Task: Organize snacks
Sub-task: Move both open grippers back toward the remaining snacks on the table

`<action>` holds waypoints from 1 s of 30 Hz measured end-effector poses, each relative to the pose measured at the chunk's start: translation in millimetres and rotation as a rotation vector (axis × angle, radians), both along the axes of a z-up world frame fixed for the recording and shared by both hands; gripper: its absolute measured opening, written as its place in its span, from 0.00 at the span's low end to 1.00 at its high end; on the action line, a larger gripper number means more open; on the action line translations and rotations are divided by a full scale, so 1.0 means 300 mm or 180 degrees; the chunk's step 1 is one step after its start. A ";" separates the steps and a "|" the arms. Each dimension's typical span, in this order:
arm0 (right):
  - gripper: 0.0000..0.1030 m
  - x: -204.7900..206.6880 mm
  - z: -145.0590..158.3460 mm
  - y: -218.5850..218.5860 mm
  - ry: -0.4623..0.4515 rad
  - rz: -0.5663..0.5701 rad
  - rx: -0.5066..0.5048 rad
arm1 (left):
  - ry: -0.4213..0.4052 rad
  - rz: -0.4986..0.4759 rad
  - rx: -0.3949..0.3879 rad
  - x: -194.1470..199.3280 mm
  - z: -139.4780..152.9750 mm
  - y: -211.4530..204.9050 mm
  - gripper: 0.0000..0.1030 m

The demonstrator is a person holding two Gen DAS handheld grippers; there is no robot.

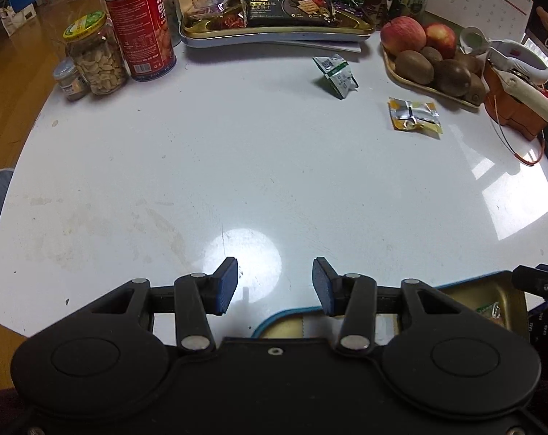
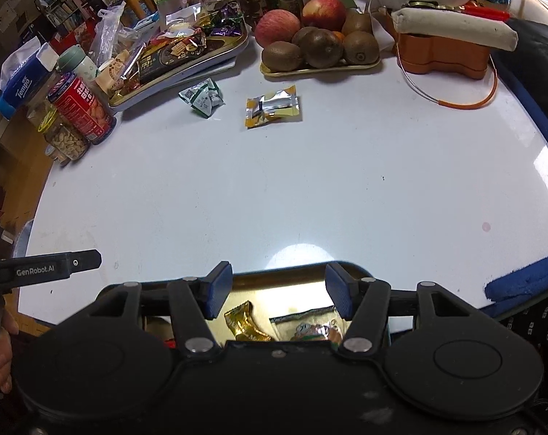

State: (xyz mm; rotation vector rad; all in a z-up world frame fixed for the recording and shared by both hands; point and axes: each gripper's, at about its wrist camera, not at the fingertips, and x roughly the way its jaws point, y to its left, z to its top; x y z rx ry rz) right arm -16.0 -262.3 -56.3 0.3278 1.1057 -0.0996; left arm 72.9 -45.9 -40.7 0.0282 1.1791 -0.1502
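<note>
your near tray (image 2: 274, 282) already holds a gold candy (image 2: 245, 320) and other packets; the green packet (image 2: 201, 98) and yellow packet (image 2: 272, 111) remain loose on the table (image 2: 274, 188). both hand-held grippers, left (image 1: 275, 286) and right (image 2: 278, 290), gape empty.

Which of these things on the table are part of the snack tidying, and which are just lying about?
Part of the job: green snack packet; yellow snack packet; near gold tray; gold candy.

Lying about: apples; kiwis; peanut jar; red can; tissue pack.
</note>
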 end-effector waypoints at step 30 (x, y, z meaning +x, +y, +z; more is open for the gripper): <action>0.59 0.357 -0.152 -0.059 0.0015 0.0779 -0.0544 | -0.0035 0.0146 0.0094 0.371 -0.140 -0.009 0.51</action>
